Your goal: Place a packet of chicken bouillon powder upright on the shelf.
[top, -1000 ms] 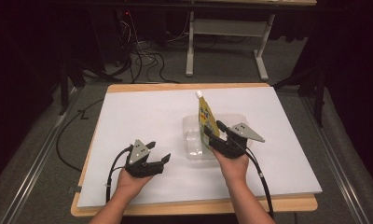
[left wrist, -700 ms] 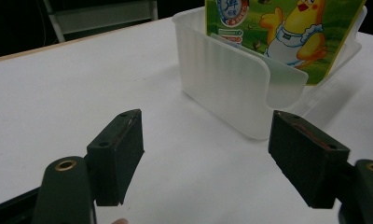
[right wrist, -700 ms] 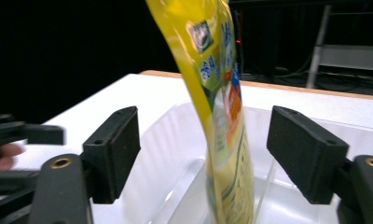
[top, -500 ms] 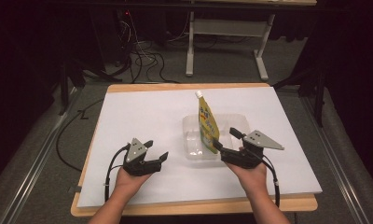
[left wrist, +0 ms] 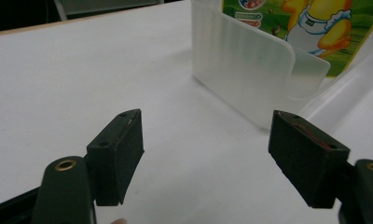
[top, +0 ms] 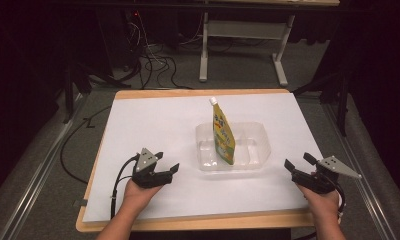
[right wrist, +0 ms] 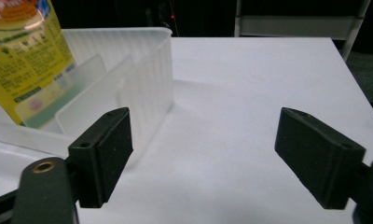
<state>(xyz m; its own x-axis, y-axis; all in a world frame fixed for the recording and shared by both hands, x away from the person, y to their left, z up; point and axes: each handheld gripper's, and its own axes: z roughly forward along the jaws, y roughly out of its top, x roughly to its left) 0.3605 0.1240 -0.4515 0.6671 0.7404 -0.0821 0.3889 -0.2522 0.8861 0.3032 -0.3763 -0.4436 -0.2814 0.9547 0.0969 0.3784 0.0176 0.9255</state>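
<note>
A white sheet (top: 153, 130) covers the wooden table in a dark room. The left gripper (top: 164, 169) rests spread and empty. A yellow soft spouted pouch (top: 222, 136) stands in the clear plastic tray (top: 260, 150); probably light and floppy, best pinched near its stiffer top. The right gripper (top: 299, 163) is spread, empty.

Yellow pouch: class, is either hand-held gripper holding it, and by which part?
Nothing is held. The pouch stands in the clear tray; the left hand-held gripper and right hand-held gripper are open, apart from it.

A yellow-and-green printed pouch (top: 223, 138) is standing in a frosted clear tray (top: 260, 147) on white paper (top: 153, 125); black grippers are flanking.
</note>
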